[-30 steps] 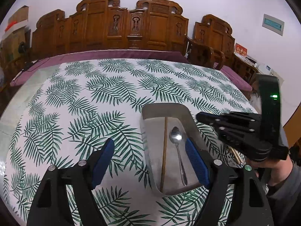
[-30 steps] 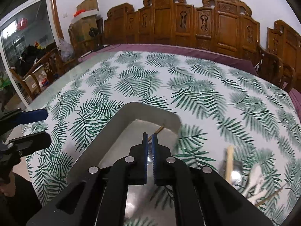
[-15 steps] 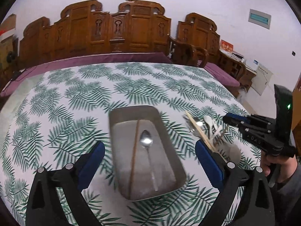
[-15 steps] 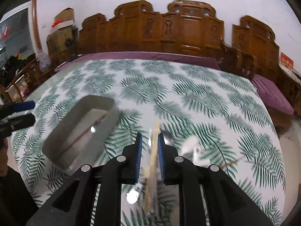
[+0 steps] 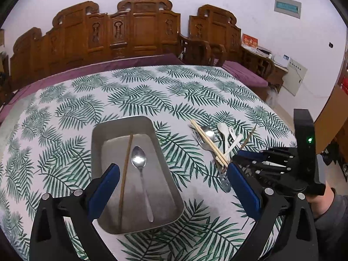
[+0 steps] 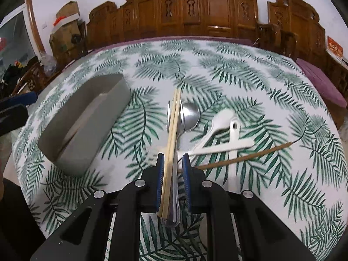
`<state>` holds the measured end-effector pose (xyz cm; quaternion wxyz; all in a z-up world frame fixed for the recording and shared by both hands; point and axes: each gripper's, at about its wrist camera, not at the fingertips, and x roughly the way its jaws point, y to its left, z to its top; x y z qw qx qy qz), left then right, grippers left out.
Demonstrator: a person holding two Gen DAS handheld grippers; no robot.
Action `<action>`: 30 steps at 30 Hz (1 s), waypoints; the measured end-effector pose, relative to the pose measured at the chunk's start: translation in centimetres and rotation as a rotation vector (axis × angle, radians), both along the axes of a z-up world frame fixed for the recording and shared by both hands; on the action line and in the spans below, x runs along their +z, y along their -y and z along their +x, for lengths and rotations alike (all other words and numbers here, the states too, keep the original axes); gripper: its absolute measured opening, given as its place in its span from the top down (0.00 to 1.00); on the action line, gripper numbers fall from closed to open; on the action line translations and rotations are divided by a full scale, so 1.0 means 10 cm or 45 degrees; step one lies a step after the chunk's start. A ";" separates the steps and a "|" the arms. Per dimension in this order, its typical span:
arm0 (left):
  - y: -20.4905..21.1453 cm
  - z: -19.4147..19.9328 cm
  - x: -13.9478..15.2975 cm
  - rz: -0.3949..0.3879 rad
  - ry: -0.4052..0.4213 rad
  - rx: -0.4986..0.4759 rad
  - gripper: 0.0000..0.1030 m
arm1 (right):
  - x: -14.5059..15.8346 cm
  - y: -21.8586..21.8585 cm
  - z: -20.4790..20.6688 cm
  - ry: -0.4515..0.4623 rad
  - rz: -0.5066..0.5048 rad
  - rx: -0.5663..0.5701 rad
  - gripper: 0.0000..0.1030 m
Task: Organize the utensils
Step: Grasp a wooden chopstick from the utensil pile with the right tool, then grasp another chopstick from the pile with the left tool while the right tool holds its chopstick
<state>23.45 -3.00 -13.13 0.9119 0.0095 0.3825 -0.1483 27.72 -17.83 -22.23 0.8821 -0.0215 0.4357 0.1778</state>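
Note:
A steel tray [image 5: 124,126] holds a metal spoon [image 5: 140,165] and one dark chopstick [image 5: 125,169]; it also shows in the right wrist view [image 6: 104,108]. To its right lies a pile: pale chopsticks [image 6: 173,128], a fork [image 6: 180,119], a metal spoon [image 6: 191,113], white plastic spoons [image 6: 221,119] and a dark chopstick [image 6: 250,155]. My right gripper [image 6: 173,158] is partly open, its jaws on either side of the pale chopsticks and fork handle, not clamped. My left gripper [image 5: 174,180] is wide open and empty above the tray's near end.
The round table has a palm-leaf cloth [image 5: 141,95]. Carved wooden chairs [image 5: 139,28] ring its far side. In the left wrist view the right gripper's body [image 5: 282,169] is at the table's right edge.
My right gripper swung from over the tray to the utensil pile and opened around the pale chopsticks. My left gripper drew back and stayed open.

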 end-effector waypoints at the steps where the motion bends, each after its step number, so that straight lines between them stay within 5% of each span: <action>1: 0.01 0.00 -0.02 0.002 -0.004 -0.002 0.08 | -0.03 0.00 0.01 -0.010 0.000 0.001 0.82; 13: 0.15 -0.01 -0.13 0.045 -0.016 -0.016 0.08 | -0.15 -0.02 0.12 -0.050 -0.017 0.018 0.82; 17: 0.21 -0.03 -0.16 0.064 -0.010 -0.024 0.08 | -0.17 -0.02 0.15 -0.062 -0.031 0.022 0.94; 30: 0.50 -0.09 -0.21 0.074 0.010 -0.050 0.08 | 0.12 0.51 0.14 0.021 0.104 -0.090 0.94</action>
